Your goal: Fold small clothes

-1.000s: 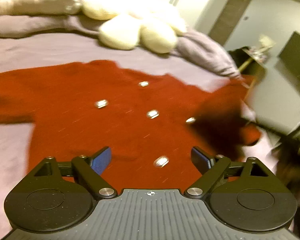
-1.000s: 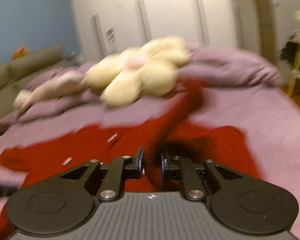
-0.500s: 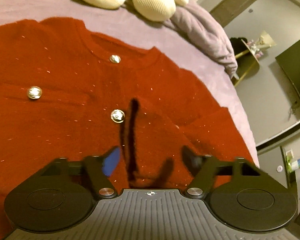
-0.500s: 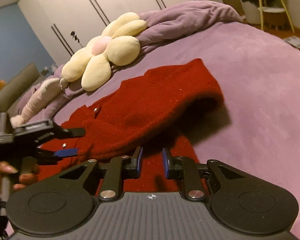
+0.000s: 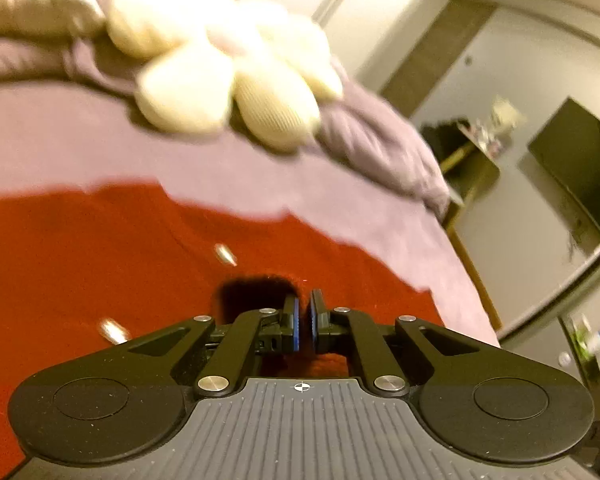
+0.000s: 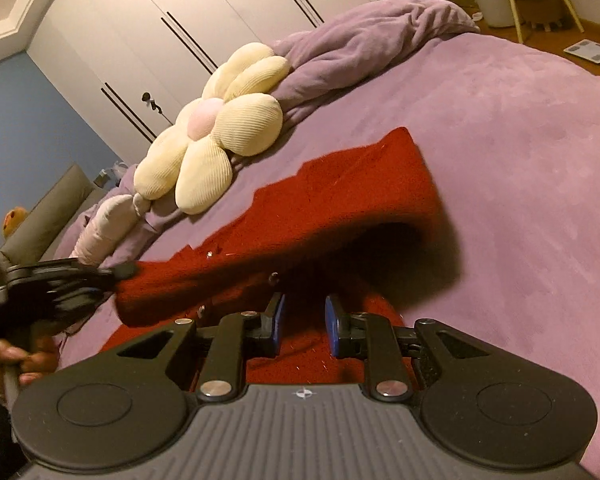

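Observation:
A red cardigan point(image 5: 100, 260) with metal buttons point(image 5: 225, 254) lies flat on the purple bed point(image 6: 520, 140). In the right wrist view one sleeve point(image 6: 260, 252) is folded over the cardigan's body point(image 6: 360, 184) and stretched out to the left above it. My left gripper point(image 6: 120, 276) is shut on the end of that sleeve. In its own blurred view the left gripper point(image 5: 302, 316) has its blue pads together over dark red fabric. My right gripper point(image 6: 302, 320) hovers low over the cardigan's near part, pads apart, nothing pressed between them.
A cream flower-shaped pillow point(image 6: 216, 136) and a bunched purple blanket point(image 6: 364, 40) lie at the far side of the bed. A person's hand point(image 6: 4, 360) grips the left tool's handle. White wardrobes stand behind. A scale point(image 6: 590, 50) lies on the floor, far right.
The left gripper's jaws went from wide open to shut on the sleeve end and pulled it left across the cardigan. The right gripper rolled, sank low over the cardigan, and no longer has the sleeve.

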{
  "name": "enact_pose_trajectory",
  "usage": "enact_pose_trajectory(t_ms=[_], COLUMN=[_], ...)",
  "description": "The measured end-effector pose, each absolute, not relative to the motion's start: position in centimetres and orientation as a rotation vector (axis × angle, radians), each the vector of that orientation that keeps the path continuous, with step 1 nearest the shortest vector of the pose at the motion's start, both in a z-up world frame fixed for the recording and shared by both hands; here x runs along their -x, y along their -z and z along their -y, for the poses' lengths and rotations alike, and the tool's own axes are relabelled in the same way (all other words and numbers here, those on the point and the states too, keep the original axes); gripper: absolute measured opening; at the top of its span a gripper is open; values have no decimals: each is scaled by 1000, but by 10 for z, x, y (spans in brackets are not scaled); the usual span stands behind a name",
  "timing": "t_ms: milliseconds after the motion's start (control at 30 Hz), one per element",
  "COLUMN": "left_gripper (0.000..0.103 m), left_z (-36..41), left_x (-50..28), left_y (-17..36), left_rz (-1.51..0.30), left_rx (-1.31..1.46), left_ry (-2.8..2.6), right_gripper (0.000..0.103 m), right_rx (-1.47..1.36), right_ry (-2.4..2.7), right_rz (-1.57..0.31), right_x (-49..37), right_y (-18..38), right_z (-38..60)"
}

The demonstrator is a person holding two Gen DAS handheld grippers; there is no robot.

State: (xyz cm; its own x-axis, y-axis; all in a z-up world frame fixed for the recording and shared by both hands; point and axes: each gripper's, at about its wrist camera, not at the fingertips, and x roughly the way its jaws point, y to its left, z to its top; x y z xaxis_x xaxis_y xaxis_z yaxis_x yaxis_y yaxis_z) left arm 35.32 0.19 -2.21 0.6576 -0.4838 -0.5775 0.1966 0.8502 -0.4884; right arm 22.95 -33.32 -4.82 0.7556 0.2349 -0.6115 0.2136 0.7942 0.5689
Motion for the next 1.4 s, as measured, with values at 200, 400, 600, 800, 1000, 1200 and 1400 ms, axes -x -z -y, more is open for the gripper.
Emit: enact_pose_trajectory(t_ms=[200,400,600,800,1000,1200,1400], left_gripper=[8,56,11,8,8,8,8], left_z=[-56,-78,-79,-74,-82,-82,-66], left_x=[-356,-363,-384,-388,-391,-386,-388], left_y=[50,97,106,70,72,91,89], left_rz=[-753,-839,-886,-723,-697,-757,-743], left_rx=[229,285,392,279,168,182,188], left_ry=[146,77,77,48,-39,-24,62], right_gripper=[25,40,43,34,32,18,8], right_rx=[-704,-773,-832,-868,-888,-956,-733], right_ry=[-30,-18,42,62,67,99,248], right_rz=[-772,-797,-821,-807,-792,-756,-667], right_x=[-247,-265,-286,-302,-304,-308,-310], right_y=[59,72,89,99,104,110,96], right_z=[327,326,328,322,321,322,324])
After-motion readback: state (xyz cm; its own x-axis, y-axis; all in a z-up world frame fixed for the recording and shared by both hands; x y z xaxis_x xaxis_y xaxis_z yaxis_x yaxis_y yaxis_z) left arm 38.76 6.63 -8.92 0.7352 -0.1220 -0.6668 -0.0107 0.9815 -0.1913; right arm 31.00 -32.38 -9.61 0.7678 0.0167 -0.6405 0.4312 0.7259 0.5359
